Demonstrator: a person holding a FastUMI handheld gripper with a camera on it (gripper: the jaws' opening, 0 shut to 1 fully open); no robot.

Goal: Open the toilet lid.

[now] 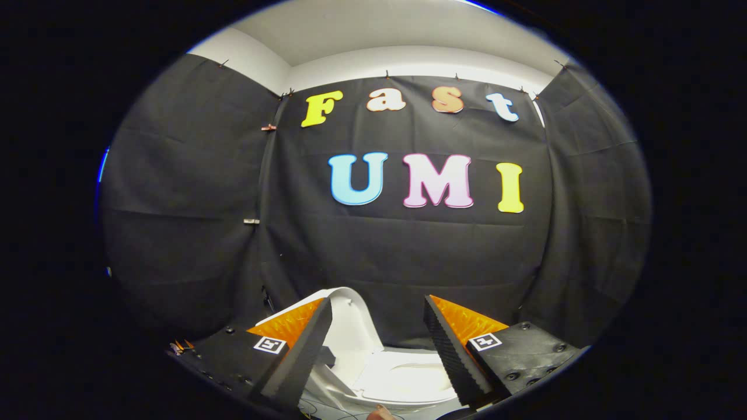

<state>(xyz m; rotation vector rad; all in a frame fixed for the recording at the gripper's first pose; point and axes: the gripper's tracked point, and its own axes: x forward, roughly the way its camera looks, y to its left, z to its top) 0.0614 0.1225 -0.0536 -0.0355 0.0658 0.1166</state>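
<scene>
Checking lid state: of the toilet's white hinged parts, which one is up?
The lid is raised, standing beside the left finger; the seat lies flat below the open gripper.

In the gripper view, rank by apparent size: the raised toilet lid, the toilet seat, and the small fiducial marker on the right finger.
1. Toilet seat; toilet lid looks similar, partly hidden, so unranked.
2. Fiducial marker.
Hand-held gripper is open.
</scene>
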